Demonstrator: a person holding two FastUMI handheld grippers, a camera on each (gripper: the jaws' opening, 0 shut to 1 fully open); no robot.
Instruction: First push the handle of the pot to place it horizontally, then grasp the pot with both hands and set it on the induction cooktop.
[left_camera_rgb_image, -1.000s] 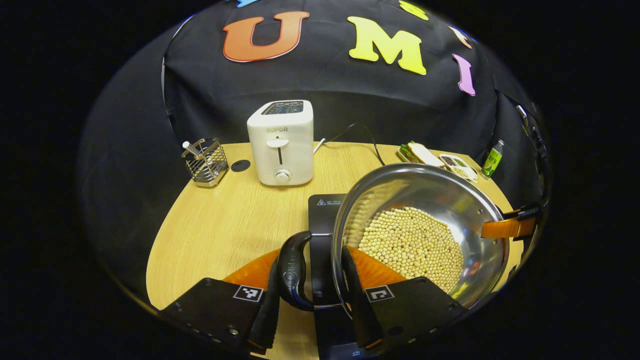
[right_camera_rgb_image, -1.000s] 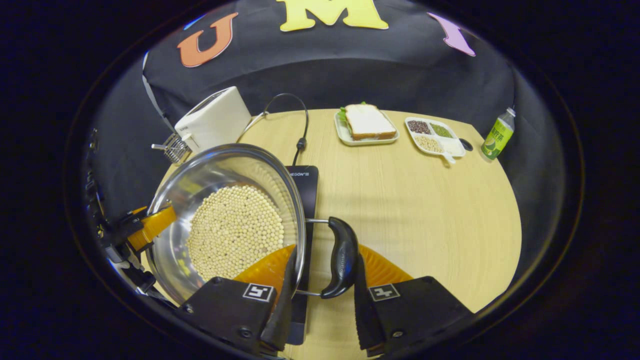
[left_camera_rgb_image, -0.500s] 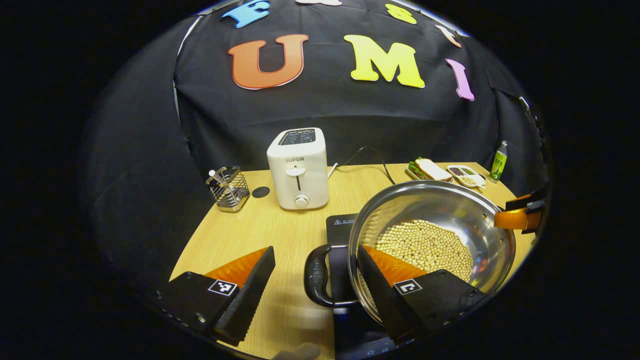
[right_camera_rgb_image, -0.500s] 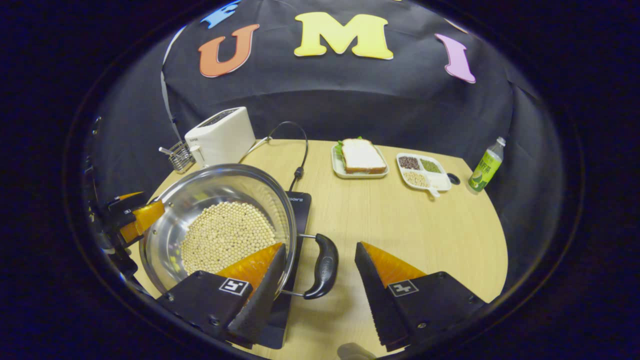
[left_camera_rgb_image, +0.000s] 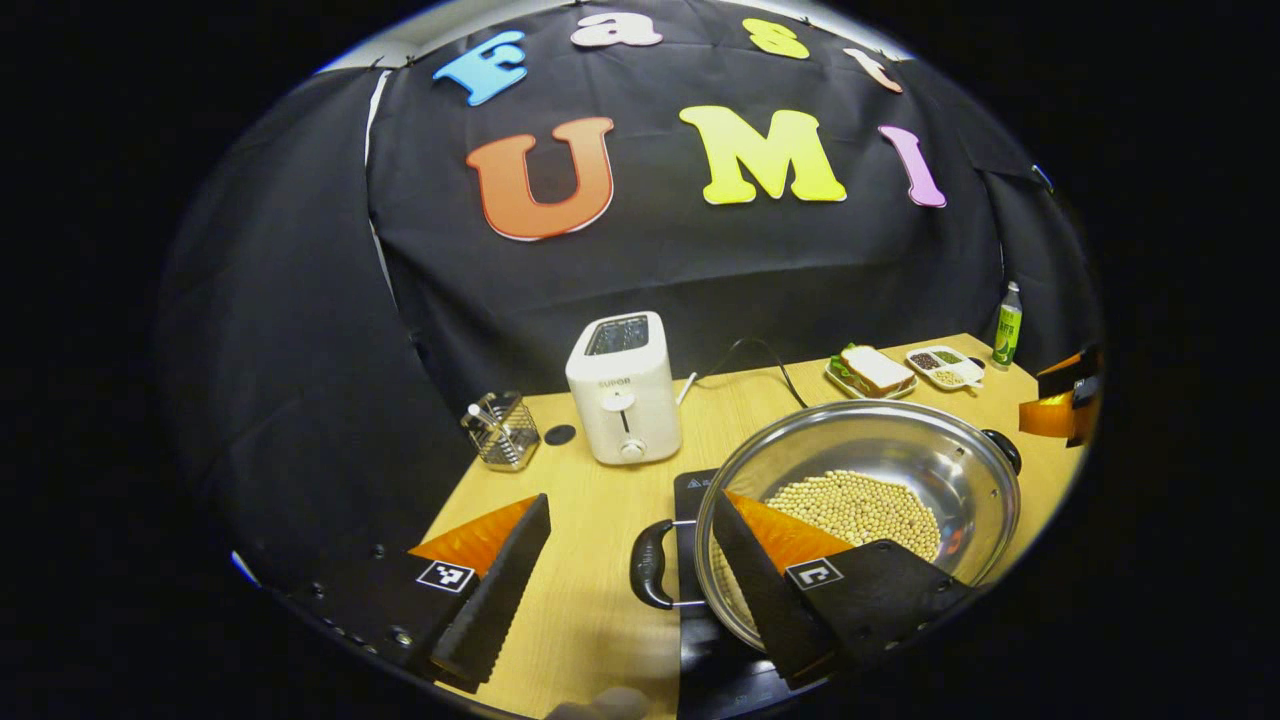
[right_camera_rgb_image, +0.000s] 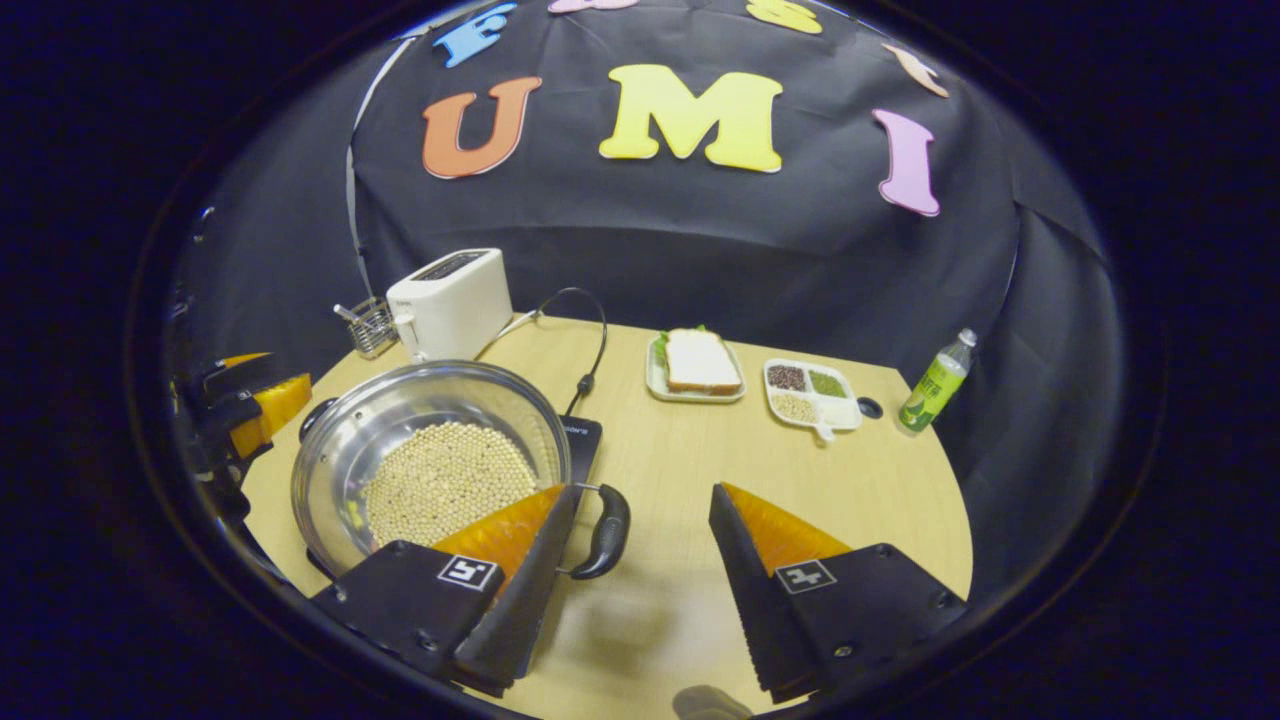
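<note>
A steel pot (left_camera_rgb_image: 900, 445) with pale beans in it sits on the black induction cooktop (left_camera_rgb_image: 693, 490). Its black side handle (left_camera_rgb_image: 650, 565) points toward my left gripper (left_camera_rgb_image: 630, 600), which is open and pulled back, its right finger overlapping the pot's rim in the picture. In the right gripper view the pot (right_camera_rgb_image: 400, 410) stands at the left on the cooktop (right_camera_rgb_image: 582, 440). Its near handle (right_camera_rgb_image: 608, 520) lies just beyond my right gripper (right_camera_rgb_image: 640, 580), which is open and holds nothing. The far left gripper (right_camera_rgb_image: 245, 410) shows at the left edge.
A white toaster (left_camera_rgb_image: 622, 390) and a wire utensil holder (left_camera_rgb_image: 503, 430) stand at the back left. A sandwich plate (right_camera_rgb_image: 695, 365), a divided dish (right_camera_rgb_image: 810, 392) and a green bottle (right_camera_rgb_image: 935, 382) are at the back right. The cooktop's cable (right_camera_rgb_image: 590, 340) runs back.
Both grippers were shut on the pot's handles, then opened and drew back and up. The pot stays on the cooktop.
</note>
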